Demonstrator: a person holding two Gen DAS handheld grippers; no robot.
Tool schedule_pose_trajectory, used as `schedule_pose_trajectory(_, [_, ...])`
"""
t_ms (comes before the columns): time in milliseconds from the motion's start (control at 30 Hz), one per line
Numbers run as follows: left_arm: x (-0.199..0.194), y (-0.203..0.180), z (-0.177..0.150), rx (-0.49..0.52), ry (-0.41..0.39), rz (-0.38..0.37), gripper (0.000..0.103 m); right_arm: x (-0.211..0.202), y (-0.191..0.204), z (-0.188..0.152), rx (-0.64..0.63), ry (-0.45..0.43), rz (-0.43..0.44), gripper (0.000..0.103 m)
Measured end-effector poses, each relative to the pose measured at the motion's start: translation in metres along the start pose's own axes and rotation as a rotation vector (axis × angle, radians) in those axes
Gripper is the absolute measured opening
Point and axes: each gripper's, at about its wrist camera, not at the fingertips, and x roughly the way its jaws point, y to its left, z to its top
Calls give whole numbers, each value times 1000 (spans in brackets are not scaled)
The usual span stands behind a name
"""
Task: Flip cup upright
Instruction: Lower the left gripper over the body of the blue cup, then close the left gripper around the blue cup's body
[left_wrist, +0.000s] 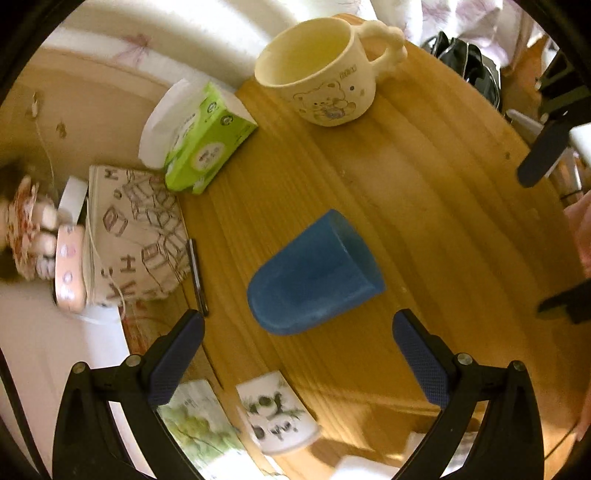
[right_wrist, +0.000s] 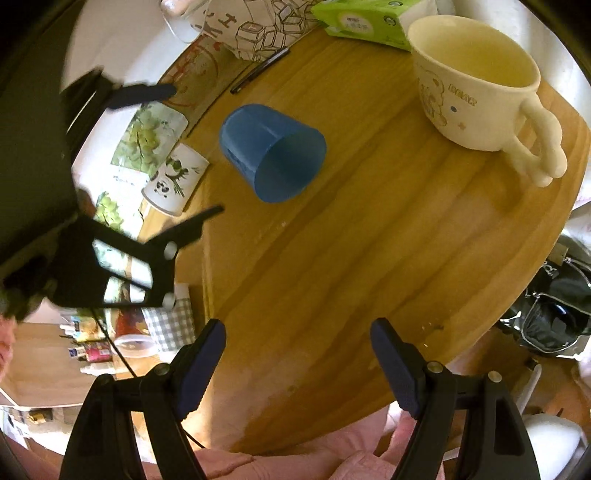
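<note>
A blue plastic cup (left_wrist: 314, 275) lies on its side on the wooden table (left_wrist: 424, 221). In the right wrist view the blue cup (right_wrist: 271, 151) shows its open mouth turned toward the camera. My left gripper (left_wrist: 297, 332) is open and empty, its fingers just short of the cup on either side. My right gripper (right_wrist: 297, 339) is open and empty, well back from the cup near the table's front edge. The left gripper also shows in the right wrist view (right_wrist: 192, 155), at the left of the cup.
A cream bear mug (left_wrist: 321, 70) stands upright at the far side of the table. A green tissue box (left_wrist: 207, 140), a printed bag (left_wrist: 136, 236), a pen (left_wrist: 197, 277) and a small panda cup (left_wrist: 277, 417) lie along the left edge. A black bag (right_wrist: 550, 314) sits beyond the right edge.
</note>
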Motion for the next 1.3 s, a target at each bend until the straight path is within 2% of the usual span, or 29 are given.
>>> schedule_pose_trajectory(267, [19,-7,-3,201,-32,51,102,11,-2,-12,-12,45,-39,81])
schedule_pose_trajectory(500, [21,-14,-7,366,-129,18,102,13,-3,-20,-14,57,-52,81])
schedule_pose_trajectory(800, [33,-17,-6,468,-157,-89,102,15,0,-22,-7,53,-65,81])
schedule_pose_trajectory(1033, [49,-23,-7,520,-145,-126,102,18,-2,-22,9,66,-65,81])
schedule_pose_trajectory(1300, [57,-22,-3,533,-139,-151,101,20,-5,-21,48,66,-54,81])
